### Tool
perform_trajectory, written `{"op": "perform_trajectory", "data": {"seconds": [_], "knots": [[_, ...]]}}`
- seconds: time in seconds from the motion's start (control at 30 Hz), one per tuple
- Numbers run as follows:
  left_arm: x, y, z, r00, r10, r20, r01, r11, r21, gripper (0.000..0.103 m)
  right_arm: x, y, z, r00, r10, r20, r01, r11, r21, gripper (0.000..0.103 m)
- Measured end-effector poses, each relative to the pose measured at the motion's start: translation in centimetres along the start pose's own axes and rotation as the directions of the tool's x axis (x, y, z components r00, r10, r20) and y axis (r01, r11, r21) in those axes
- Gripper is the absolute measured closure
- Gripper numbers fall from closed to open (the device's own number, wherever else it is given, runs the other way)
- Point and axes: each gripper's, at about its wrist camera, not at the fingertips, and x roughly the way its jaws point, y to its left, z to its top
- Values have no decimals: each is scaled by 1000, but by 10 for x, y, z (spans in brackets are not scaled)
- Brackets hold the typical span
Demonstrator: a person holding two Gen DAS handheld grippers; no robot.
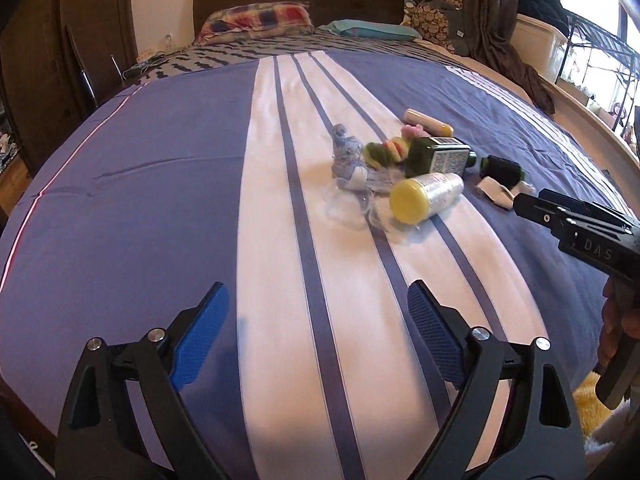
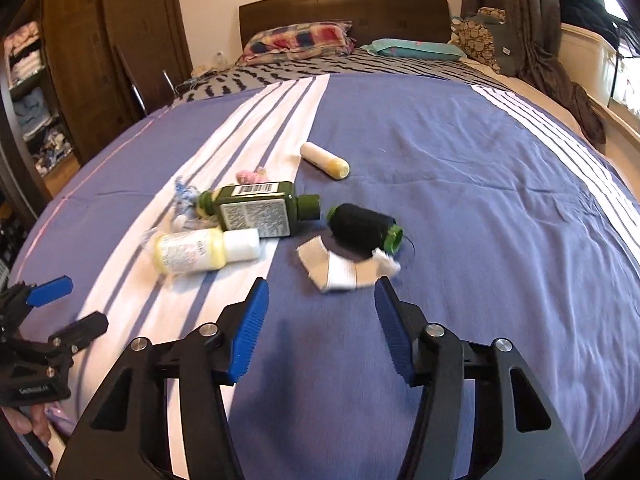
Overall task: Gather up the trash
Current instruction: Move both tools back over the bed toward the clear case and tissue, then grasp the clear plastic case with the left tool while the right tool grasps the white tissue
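Note:
A heap of trash lies mid-bed on the blue-and-white striped cover [image 1: 140, 200]: a dark green bottle [image 2: 256, 210], a pale yellow bottle [image 2: 192, 254], a small cream tube [image 2: 324, 159], a black thread spool [image 2: 362, 226], a crumpled white scrap [image 2: 340, 270], blue-white yarn [image 1: 346, 156] and clear plastic wrap [image 1: 352, 208]. My left gripper [image 1: 318, 292] is open over the white stripes, well short of the heap. My right gripper [image 2: 322, 284] is open too, narrower, with nothing between its blue pads and the white scrap just ahead of its tips.
Pillows [image 2: 298, 42] and a dark headboard [image 2: 344, 10] close off the far end. A wooden wardrobe [image 2: 120, 52] stands on the left, and curtains [image 2: 516, 8] and a window ledge on the right. My left gripper [image 2: 76, 306] also shows low on the left in the right wrist view.

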Motion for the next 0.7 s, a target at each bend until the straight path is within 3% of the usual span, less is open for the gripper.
{"op": "perform_trajectory", "data": {"seconds": [0.23, 0.37, 0.43, 0.57, 0.7], "knots": [[34, 0, 20, 999, -23, -28, 23, 1000, -10, 19, 33, 0, 11, 999, -20, -45, 18, 999, -27, 51], [47, -4, 30, 999, -41, -34, 40, 999, -12, 19, 43, -1, 16, 998, -20, -63, 17, 999, -36, 71], [53, -5, 33, 999, -39, -36, 39, 999, -9, 20, 47, -4, 16, 998, -7, -68, 5, 999, -31, 74], [62, -8, 42, 998, -49, -39, 48, 999, -8, 23, 47, -6, 16, 998, 8, -63, -9, 1000, -30, 75], [65, -5, 53, 994, -107, -34, 105, 993, -51, 25, 45, -6, 14, 998, 13, -54, -15, 999, -33, 75]]}}
